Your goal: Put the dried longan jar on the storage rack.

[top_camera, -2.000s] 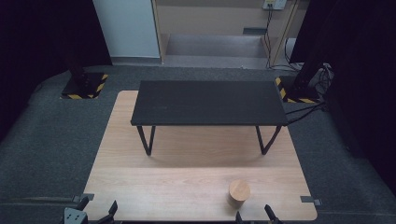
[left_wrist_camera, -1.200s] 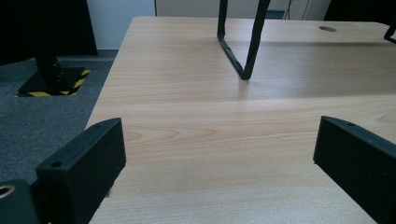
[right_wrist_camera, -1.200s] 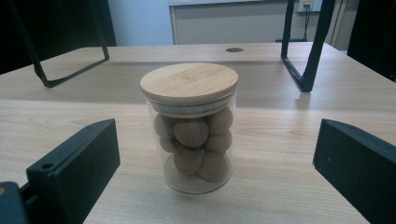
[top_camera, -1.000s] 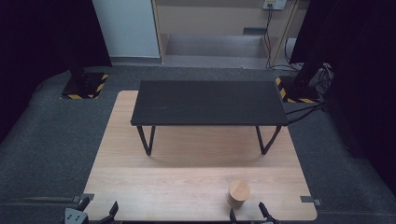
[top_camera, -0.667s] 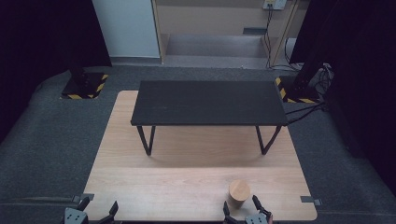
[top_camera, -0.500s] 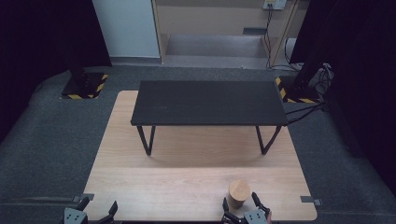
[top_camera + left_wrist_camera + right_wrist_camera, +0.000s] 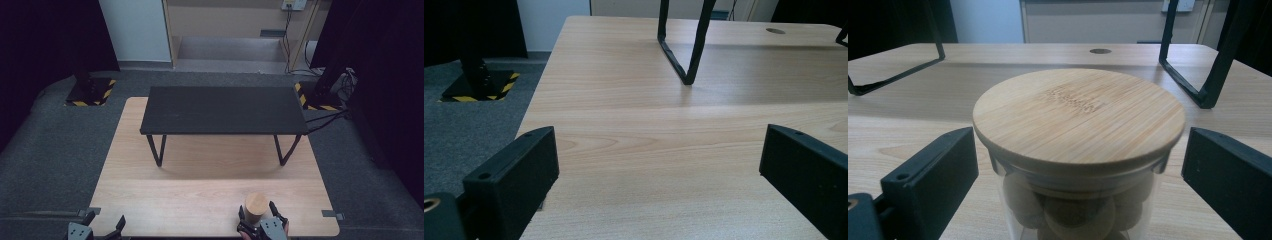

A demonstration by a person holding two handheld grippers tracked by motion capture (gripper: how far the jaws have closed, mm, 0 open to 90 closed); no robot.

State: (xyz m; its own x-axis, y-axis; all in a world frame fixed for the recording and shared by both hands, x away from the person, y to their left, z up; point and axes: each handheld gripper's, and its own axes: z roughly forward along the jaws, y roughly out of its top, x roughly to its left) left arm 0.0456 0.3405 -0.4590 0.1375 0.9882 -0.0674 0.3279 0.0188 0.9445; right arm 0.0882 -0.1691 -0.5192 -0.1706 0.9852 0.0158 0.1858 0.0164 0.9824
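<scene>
Jar (image 7: 1079, 165) w/ loose-looking wood lid (image 7: 1079, 117): prob. glass, slick, breakable; right gripper (image 7: 1079, 170) jaws just closing in, not touching yet, so grip body below lid; left gripper (image 7: 659, 175) wide open, empty.

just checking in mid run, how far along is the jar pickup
Done: the right tool has come up to the jar, its jaws either side of the bamboo lid and just starting to close. Left: pads not yet on the glass, so no grip or lift. The left tool hangs open over bare table.
</scene>
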